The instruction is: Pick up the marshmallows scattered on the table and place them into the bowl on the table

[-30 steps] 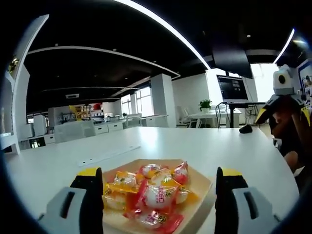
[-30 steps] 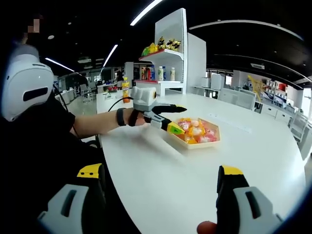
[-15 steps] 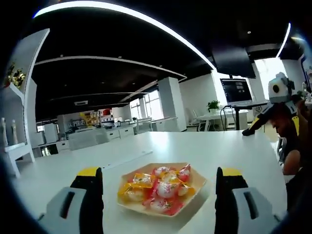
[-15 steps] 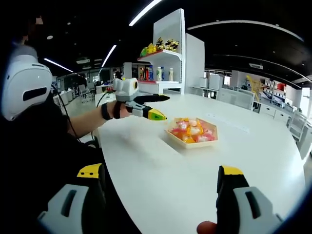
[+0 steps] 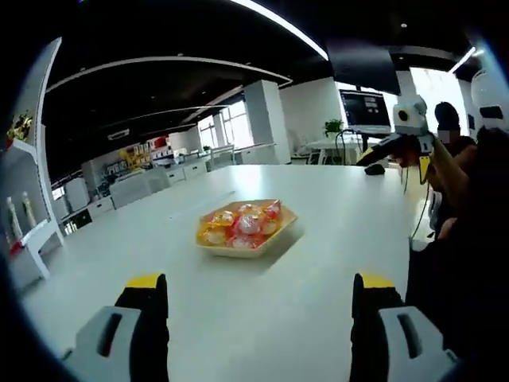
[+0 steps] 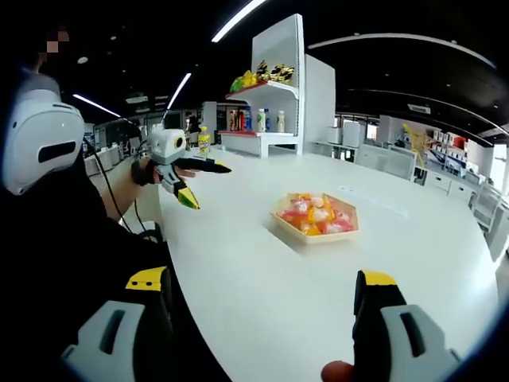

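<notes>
Pulled back from the shallow hexagonal wooden bowl [image 5: 246, 231], now well apart from it; left gripper [image 5: 253, 318] spread wide and empty. Right gripper [image 6: 262, 318] likewise wide, empty. Wrapped red-and-yellow marshmallows [image 6: 315, 214] heaped inside the bowl on the white table [image 6: 334, 302]; likely finished.

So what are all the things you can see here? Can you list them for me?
bowl: one, tan, middle of the table.
marshmallows: a heap, too many to count, in pink, orange and yellow wrappers, inside the bowl.
table: one, white, under the bowl.
shelf: one, white, beyond the table, with bottles and snacks on it.
monitor: one, dark screen, far behind the table.
plant: one, green, beside the monitor.
left gripper: one, grey with yellow tips, open, held above the table edge.
right gripper: one, same colours, open, raised off the table.
</notes>
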